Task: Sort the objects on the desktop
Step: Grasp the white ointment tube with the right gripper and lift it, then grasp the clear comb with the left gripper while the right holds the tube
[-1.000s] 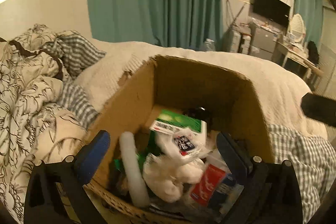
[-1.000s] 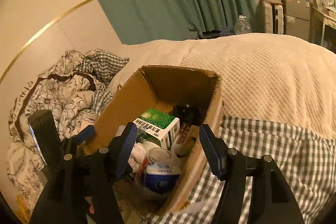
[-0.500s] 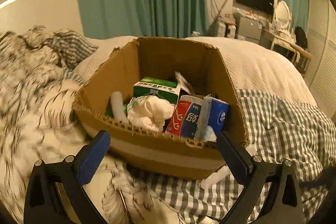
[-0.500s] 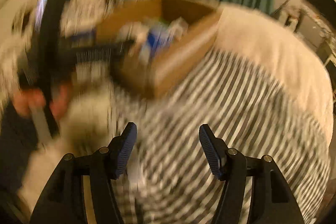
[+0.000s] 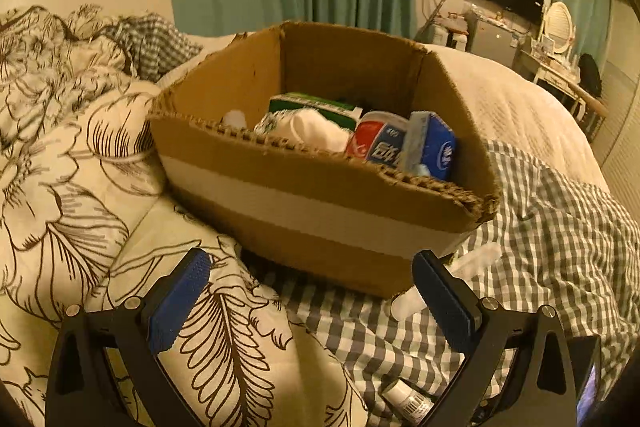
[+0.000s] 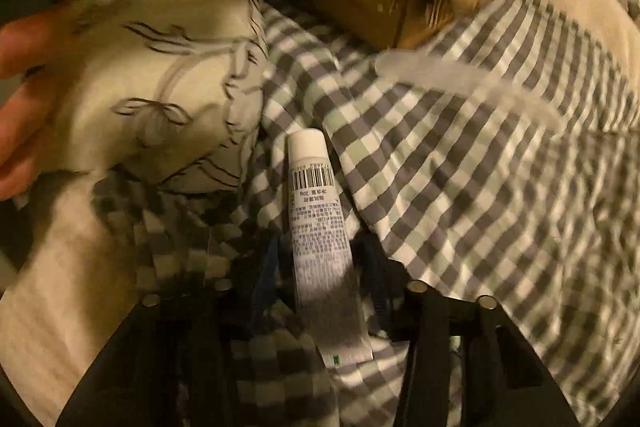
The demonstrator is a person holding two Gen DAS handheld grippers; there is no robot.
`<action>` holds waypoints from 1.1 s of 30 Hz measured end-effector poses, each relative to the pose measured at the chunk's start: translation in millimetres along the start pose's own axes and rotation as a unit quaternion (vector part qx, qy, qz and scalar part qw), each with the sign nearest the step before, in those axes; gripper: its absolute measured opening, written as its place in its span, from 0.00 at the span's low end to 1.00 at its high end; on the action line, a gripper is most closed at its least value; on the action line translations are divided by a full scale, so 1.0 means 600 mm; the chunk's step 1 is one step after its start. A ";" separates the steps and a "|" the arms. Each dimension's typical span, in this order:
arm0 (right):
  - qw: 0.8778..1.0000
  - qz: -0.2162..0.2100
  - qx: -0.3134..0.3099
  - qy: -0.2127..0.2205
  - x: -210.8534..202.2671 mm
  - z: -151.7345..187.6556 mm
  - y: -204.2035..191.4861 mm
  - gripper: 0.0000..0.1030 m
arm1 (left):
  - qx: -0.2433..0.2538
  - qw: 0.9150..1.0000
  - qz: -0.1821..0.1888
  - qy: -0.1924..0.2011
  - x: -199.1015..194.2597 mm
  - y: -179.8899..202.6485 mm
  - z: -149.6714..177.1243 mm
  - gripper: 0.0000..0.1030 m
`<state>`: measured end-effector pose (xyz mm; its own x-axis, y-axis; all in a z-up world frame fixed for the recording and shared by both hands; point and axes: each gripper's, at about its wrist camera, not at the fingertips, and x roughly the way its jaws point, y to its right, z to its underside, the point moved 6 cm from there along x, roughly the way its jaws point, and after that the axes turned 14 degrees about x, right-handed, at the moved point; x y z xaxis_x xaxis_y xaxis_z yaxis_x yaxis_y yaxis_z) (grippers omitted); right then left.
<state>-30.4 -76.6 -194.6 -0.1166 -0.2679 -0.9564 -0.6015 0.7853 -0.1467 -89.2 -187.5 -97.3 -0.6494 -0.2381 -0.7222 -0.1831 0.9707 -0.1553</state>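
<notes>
Left gripper [image 5: 310,297]: jaws wide apart, empty, facing near wall of cardboard box [image 5: 320,211] on bed. Right gripper [image 6: 320,267]: fingers close against white tube [image 6: 316,223] lying on gingham sheet [image 6: 480,187]; grasp uncertain through blur.
</notes>
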 end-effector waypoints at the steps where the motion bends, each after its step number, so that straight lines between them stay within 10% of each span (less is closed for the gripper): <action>1: 1.000 -0.001 0.006 0.000 0.000 0.000 0.004 0.28 | -0.001 1.000 0.003 -0.001 0.000 0.001 0.002 1.00; 11: 0.978 -0.024 0.136 0.158 -0.256 -0.016 0.176 0.26 | 0.126 0.991 0.024 0.042 -0.042 0.105 -0.007 1.00; 16: 0.956 -0.034 0.209 0.202 -0.318 -0.040 0.258 0.26 | 0.241 0.963 0.100 0.074 -0.059 0.215 -0.012 1.00; 19: 0.947 -0.036 0.239 0.211 -0.335 -0.024 0.299 0.26 | 0.325 0.930 0.150 0.082 -0.043 0.283 -0.015 1.00; 22: 0.945 -0.034 0.248 0.211 -0.340 -0.017 0.326 0.26 | 0.387 0.908 0.137 0.086 -0.001 0.330 -0.019 1.00; 33: 0.964 -0.004 0.230 0.134 -0.243 -0.016 0.351 0.27 | 0.463 0.881 0.087 0.045 0.119 0.345 0.013 1.00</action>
<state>-147.5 122.4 -83.5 -0.3501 -0.3612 -0.8643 -0.1961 0.9305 -0.3094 -168.0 -3.7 -186.1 -0.6722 -0.0444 -0.7390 0.5785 0.5913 -0.5618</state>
